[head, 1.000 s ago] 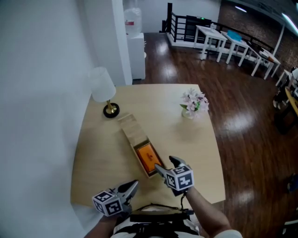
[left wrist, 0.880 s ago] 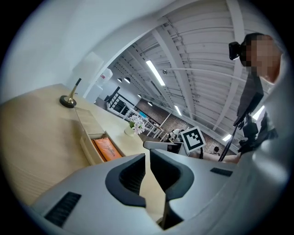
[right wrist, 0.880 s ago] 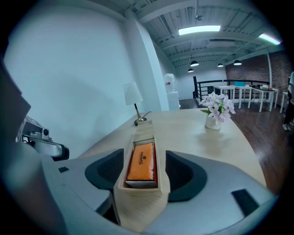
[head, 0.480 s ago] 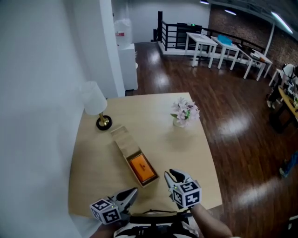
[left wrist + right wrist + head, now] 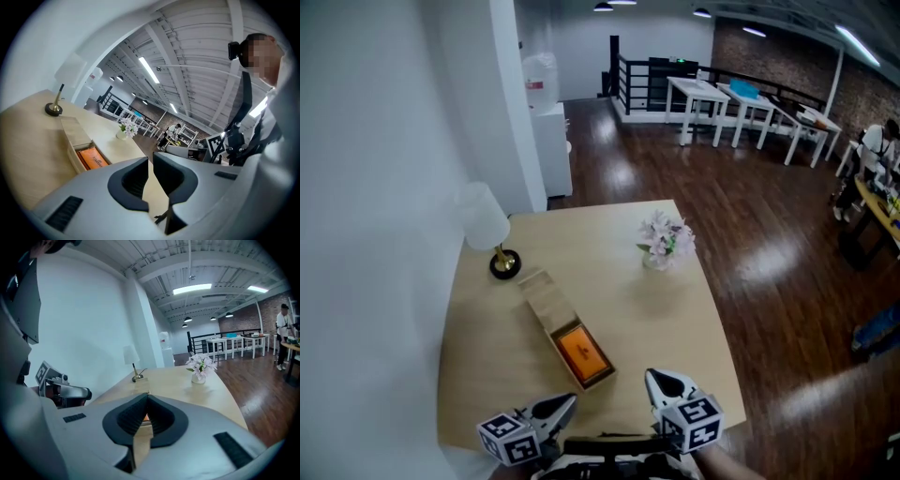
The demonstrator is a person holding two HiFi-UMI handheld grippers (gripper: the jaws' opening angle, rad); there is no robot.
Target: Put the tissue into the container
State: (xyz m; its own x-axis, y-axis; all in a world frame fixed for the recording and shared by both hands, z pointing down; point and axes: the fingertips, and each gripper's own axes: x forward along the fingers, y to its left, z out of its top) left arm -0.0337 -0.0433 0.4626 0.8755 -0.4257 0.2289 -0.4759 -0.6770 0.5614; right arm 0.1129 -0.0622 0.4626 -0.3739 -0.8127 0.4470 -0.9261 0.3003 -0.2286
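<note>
An orange tissue pack (image 5: 581, 350) lies inside the open end of a long wooden container (image 5: 546, 298) on the table; the container's sliding lid covers its far half. The left gripper view shows the pack (image 5: 92, 158) in the container (image 5: 76, 136) too. My left gripper (image 5: 567, 403) hovers at the table's front edge, shut and empty, with only a sliver between its pads. My right gripper (image 5: 659, 378) is to the right of the container's near end. Its jaws are closing and meet at the tips (image 5: 146, 399) with nothing between them.
A white-shaded lamp (image 5: 484, 225) with a brass base stands at the table's far left by the wall. A small vase of pale flowers (image 5: 665, 240) sits at the far right. Dark wood floor surrounds the table (image 5: 628, 300); white tables stand far behind.
My right gripper has drawn back from the container's near end toward the table's front edge, and its jaws have gone from open to shut. The left gripper has barely moved.
</note>
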